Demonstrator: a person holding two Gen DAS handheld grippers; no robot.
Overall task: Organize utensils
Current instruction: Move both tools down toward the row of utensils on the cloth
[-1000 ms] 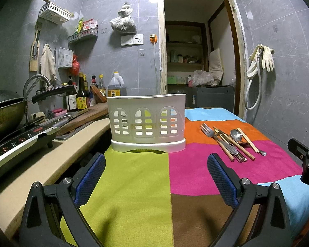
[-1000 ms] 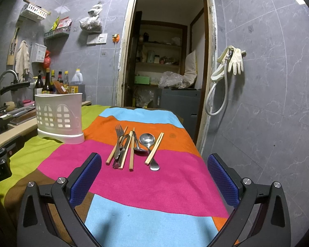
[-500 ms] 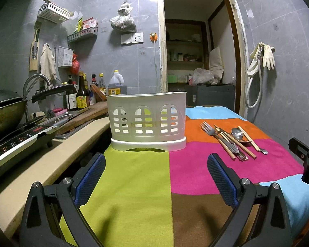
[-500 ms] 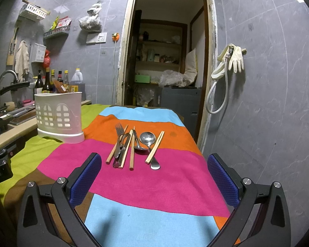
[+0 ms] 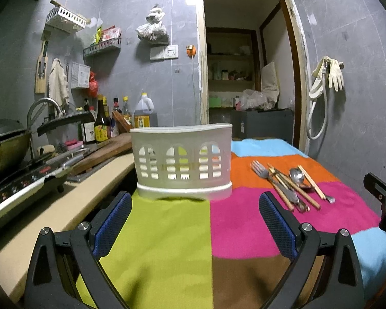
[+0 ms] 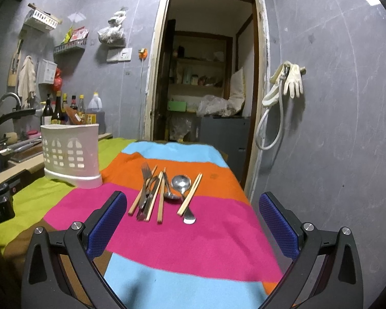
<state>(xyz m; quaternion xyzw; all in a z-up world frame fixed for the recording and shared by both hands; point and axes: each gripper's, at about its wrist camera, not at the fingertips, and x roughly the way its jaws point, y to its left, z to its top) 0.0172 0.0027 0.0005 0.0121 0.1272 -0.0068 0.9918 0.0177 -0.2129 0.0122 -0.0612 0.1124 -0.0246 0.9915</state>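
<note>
A white slotted utensil basket (image 5: 182, 161) stands upright on the striped cloth, also in the right wrist view (image 6: 70, 151) at the left. A pile of utensils (image 6: 162, 193) lies on the orange and pink stripes: forks, spoons and wooden chopsticks. It shows in the left wrist view (image 5: 289, 182) at the right. My left gripper (image 5: 194, 221) is open and empty, facing the basket from a short way back. My right gripper (image 6: 193, 224) is open and empty, just short of the pile.
A counter (image 5: 64, 206) runs along the left with an induction hob (image 5: 20, 182), a wok (image 5: 5, 146), a cutting board and bottles (image 5: 100, 126). A doorway (image 6: 205, 77) lies behind the table. A hose and gloves (image 6: 290, 79) hang on the right wall.
Both grippers have edged slightly forward; the basket and utensils look a little nearer. Nothing was grasped or moved.
</note>
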